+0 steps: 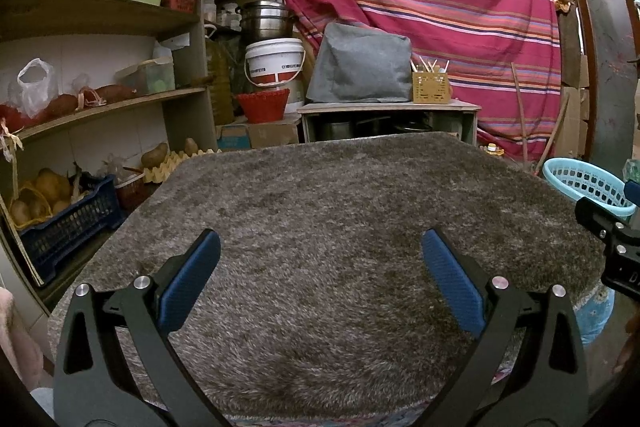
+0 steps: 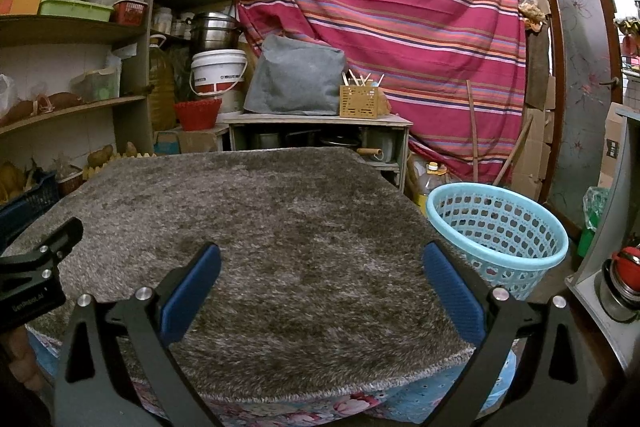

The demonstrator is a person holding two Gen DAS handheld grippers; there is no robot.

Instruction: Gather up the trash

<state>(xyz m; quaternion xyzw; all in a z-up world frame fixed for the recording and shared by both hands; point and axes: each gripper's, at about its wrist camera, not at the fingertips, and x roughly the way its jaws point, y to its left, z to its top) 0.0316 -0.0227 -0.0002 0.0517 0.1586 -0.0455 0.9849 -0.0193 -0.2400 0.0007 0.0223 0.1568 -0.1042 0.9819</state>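
A table covered with a shaggy grey-brown rug (image 1: 320,211) fills both views (image 2: 256,227); I see no trash on it. A light blue perforated basket (image 2: 500,227) stands on the floor by the table's right edge; its rim shows in the left wrist view (image 1: 584,179). My left gripper (image 1: 320,255) is open and empty above the rug's near part. My right gripper (image 2: 320,259) is open and empty above the rug's near right part, with the basket just right of it. The other gripper's body shows at each view's edge (image 1: 612,243) (image 2: 32,275).
Wooden shelves (image 1: 100,103) with produce, bags and crates stand to the left. Behind the table are a low cabinet (image 1: 388,115) with a grey cover, a white bucket (image 1: 276,63), a red basket and a striped red curtain (image 2: 400,27). A counter edge (image 2: 600,287) is at right.
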